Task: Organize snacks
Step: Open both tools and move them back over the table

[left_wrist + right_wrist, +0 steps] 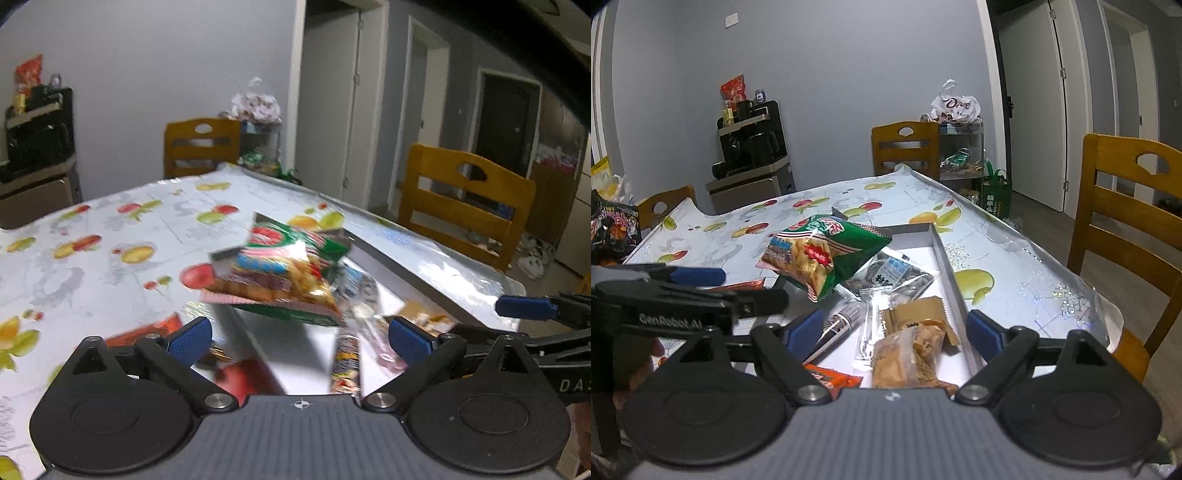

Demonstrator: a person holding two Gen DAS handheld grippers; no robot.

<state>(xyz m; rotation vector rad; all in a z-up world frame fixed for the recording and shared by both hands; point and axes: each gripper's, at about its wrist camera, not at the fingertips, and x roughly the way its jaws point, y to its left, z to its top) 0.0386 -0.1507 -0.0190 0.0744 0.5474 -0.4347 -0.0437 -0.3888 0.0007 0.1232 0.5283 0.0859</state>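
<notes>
Snack bags piled in a shallow white box (947, 266) on the table (1015, 258), which has a fruit-print cloth. Both tongs hover over the box's near end.

Left gripper (300, 338): jaws wide apart, nothing between the blue pads. Blurred view. Just ahead of it sits the green-and-orange chip bag (284, 273), looks tilted, w/ one edge lifted; can't tell if it rests on the pile or is mid-air. A narrow dark printed stick pack (345, 363) lies under the gap between the fingers.

Right gripper (895, 330): jaws also spread wide, empty. Between and below its fingers: a clear-wrapped tan pastry (905, 360) at the box's near end, a tan sachet (919, 312) touching it behind, a clear slim packet (870, 332) just left of both. Further in, a clear bag w/ blue label (894, 277), partly under the chip bag (827, 254). Stick pack (840, 325) lies diagonal, near the right gripper's left finger. Orange wrapper (831, 380) at near-left, partly hidden by the gripper body.

Left gripper (698, 277) shows in the right view from the side, at the box's left edge, fingertips parted. Black-and-red noodle pack (615, 227) at far left; what it rests on not visible.

Bkgd: wooden chairs (1126, 221), dark drink machine (753, 140) against the wall.
</notes>
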